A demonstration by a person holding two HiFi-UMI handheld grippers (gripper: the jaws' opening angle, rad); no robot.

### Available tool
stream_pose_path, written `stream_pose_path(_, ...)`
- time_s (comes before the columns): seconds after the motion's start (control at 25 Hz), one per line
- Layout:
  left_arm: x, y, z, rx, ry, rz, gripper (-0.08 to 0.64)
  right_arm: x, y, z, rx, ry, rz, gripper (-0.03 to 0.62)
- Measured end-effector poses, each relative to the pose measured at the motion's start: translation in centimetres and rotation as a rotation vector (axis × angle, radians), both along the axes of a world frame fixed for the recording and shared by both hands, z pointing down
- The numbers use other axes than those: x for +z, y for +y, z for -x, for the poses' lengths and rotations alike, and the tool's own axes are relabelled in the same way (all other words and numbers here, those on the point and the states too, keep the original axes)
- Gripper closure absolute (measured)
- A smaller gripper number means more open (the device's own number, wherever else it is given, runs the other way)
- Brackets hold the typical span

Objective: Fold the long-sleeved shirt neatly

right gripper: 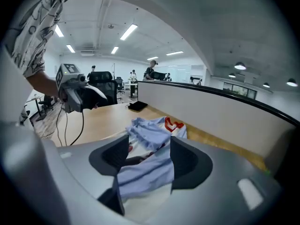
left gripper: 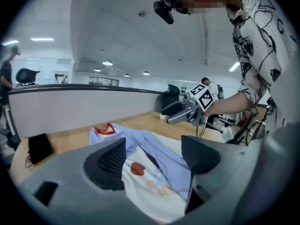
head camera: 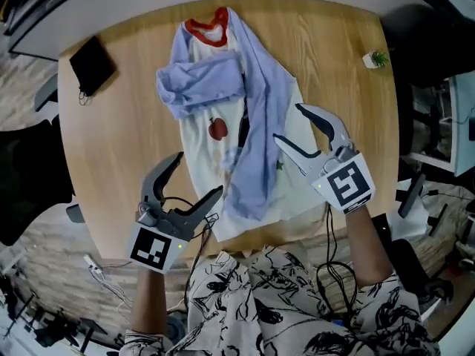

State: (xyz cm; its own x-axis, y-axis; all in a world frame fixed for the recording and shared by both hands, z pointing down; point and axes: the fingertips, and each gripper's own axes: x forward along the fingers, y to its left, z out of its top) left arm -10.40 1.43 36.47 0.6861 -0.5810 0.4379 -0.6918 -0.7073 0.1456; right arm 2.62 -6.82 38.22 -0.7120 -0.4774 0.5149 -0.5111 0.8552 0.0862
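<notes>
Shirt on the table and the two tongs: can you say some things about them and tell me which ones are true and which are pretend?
1. The shirt has a red collar. True.
2. The left tongs are squeezing the shirt. False: they are open and hold nothing.
3. The right tongs are open. True.
4. The shirt is folded into a small neat square. False: it lies long, with its blue sleeves bunched across the white front.
5. A black pouch lies on the table beside the shirt. True.
6. There is no plant on the table. False: a small green plant stands near the edge.
</notes>
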Motion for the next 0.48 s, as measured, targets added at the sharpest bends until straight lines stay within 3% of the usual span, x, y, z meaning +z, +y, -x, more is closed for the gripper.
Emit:
stream_pose_path(0.16, 1.4, 4.6, -1.7, 0.301, -0.174, -0.015, 0.189, 2.1, 8.7, -1.7, 0.085, 0.050, 0.067, 0.298)
stream_pose_path(0.32, 4.2, 9.4, -3.2, 0.496, -0.212, 0.012, 0.200, 4.9, 16.3, -0.2, 0.081, 0.099, 0.098, 0.293)
stream_pose_path(0.48, 9.6, 13.9, -4.9, 0.744, -0.342, 0.026, 0.230, 8.8, 22.2, 1.8, 0.073, 0.126, 0.174, 0.296)
